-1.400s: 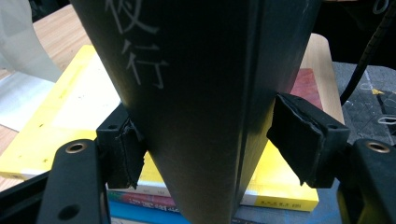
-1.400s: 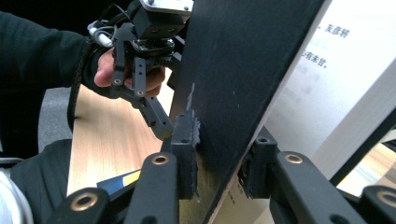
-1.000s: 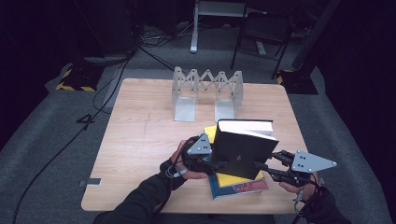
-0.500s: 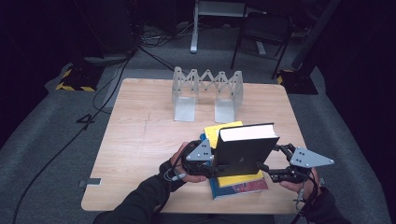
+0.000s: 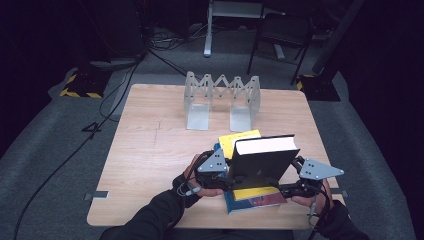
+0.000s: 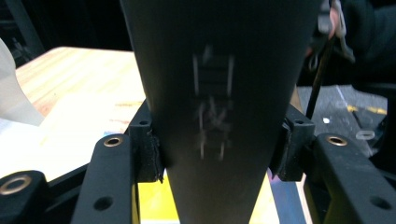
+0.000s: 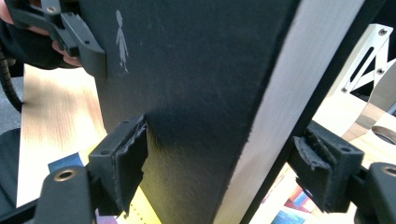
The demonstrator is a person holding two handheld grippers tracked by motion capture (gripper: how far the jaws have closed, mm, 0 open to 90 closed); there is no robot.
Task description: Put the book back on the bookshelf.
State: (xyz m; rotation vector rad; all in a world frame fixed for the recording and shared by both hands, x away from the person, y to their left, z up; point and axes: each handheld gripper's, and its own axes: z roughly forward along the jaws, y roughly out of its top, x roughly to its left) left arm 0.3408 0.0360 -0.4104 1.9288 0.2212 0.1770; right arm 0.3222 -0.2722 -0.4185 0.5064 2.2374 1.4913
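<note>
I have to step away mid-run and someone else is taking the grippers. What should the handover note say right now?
Left gripper: shut on the spine end of the black book, pads on both covers.
Right gripper: straddles the page-edge end of the same book; contact on its far side is unclear.
Black book: raised off the stack, tilted up, white page edge on top.
Below it: a yellow book lying on a blue-covered book near the front edge of the wooden table.
Expanding metal book rack: at the far side, holding nothing.
Done: black book lifted. Left, probably: stand it in the rack, then the other two.
</note>
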